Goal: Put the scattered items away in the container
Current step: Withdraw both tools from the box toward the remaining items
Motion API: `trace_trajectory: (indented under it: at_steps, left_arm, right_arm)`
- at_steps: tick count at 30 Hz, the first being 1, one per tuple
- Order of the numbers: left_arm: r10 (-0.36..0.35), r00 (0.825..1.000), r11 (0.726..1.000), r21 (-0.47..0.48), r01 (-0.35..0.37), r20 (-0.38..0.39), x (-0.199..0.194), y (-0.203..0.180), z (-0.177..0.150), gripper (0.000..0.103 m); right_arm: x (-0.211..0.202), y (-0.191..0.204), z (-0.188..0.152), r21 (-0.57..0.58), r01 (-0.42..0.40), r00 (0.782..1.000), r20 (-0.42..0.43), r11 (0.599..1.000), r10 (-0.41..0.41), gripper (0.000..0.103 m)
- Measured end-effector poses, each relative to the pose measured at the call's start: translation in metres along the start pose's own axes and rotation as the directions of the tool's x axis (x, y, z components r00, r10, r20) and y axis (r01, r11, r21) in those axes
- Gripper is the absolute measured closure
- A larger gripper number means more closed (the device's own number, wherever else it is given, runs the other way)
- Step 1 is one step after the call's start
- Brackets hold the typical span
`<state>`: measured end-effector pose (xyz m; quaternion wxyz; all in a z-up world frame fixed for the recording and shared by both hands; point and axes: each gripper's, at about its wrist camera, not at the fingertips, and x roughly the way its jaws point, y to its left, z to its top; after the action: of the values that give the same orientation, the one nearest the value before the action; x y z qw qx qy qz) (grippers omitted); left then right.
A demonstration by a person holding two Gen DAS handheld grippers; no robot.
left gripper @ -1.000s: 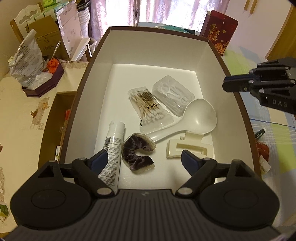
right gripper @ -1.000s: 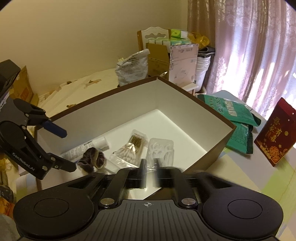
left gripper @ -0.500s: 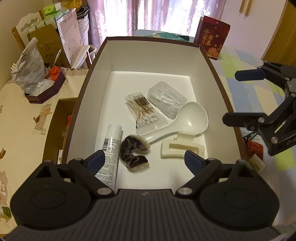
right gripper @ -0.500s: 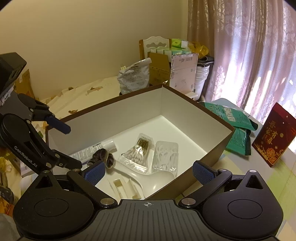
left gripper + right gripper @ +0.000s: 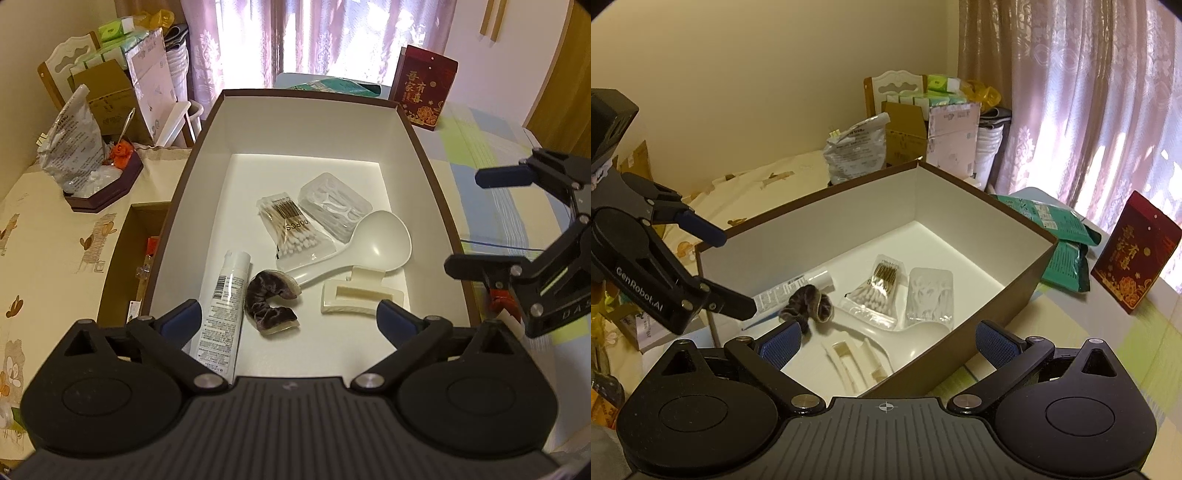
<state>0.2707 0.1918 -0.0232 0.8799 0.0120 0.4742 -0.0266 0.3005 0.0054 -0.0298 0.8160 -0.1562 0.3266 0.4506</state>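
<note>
A brown box with a white inside holds a white tube, a dark scrunchie, a cotton swab pack, a clear floss pick case, a white spoon and a cream hair claw. My left gripper is open and empty over the box's near end. My right gripper is open and empty beside the box's right wall.
A red card packet stands beyond the box. Green packets lie beside it. A dark tray with a foil bag sits at the left, by cardboard boxes and a chair. A red-capped item lies right of the box.
My right gripper has opened from shut and drawn back to the right of the box. My left gripper has pulled back and up a little, still open.
</note>
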Motion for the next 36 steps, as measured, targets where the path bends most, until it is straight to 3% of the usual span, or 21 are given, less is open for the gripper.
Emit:
trace_trajectory:
  at_steps: [18,36]
  left_arm:
    - [0.019,0.999,1.0,-0.008,-0.018,0.037,-0.027,-0.016,-0.014,0.001]
    - [0.036,0.998,0.998,-0.06,-0.033,0.051,-0.057,-0.049,-0.048,0.001]
  right_arm:
    - [-0.039,0.017,-0.029,0.065,-0.015,1.0,0.019,0.998,0.014,0.0]
    - [-0.089,0.017,-0.062,0.11,-0.043,0.998,0.046,0.993,0.038,0.0]
